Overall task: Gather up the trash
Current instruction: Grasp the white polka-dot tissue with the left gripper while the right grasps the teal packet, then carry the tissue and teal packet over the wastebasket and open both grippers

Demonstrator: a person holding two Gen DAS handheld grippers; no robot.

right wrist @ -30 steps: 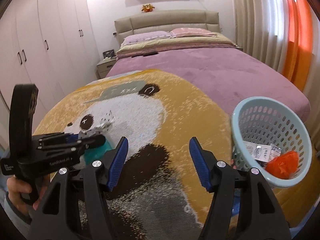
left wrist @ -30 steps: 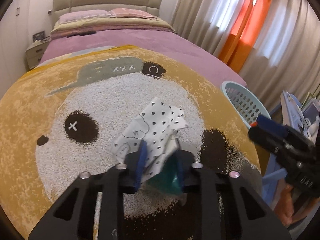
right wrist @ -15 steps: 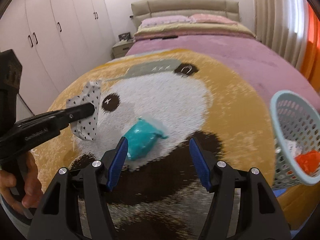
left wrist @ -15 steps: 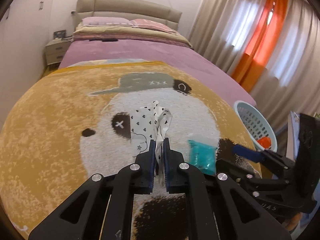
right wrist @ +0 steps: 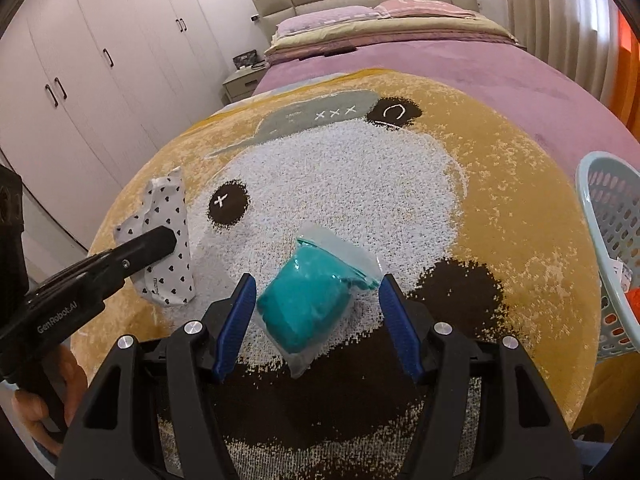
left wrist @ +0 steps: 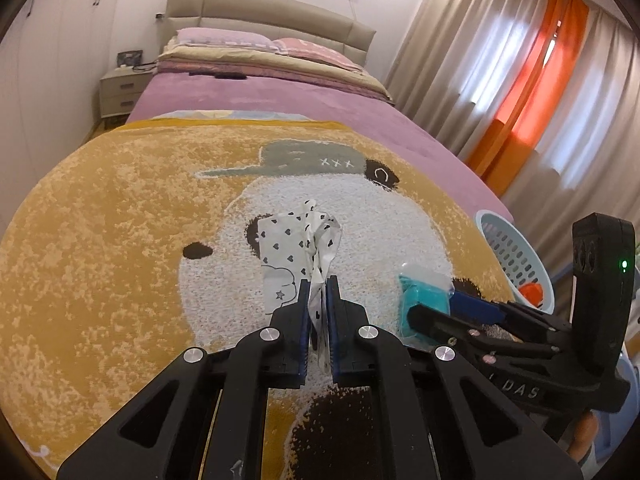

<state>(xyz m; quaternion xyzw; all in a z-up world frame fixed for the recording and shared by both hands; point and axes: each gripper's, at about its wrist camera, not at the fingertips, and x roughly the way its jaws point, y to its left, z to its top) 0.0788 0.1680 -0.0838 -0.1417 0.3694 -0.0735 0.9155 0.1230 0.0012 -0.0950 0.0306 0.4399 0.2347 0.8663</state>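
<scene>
Two grippers at work: the left gripper (left wrist: 317, 294) is clamped on one heart-print wrapper (left wrist: 298, 248), lifted near the blanket's (right wrist: 500, 184) left edge; the right gripper (right wrist: 316, 304) stands open, straddling one teal packet (right wrist: 310, 300) mid-blanket without pressing it. Risks: the thin wrapper may slip from its narrow pinch; the slick packet may skid when squeezed. One basket (right wrist: 612, 240) waits at the right edge.
</scene>
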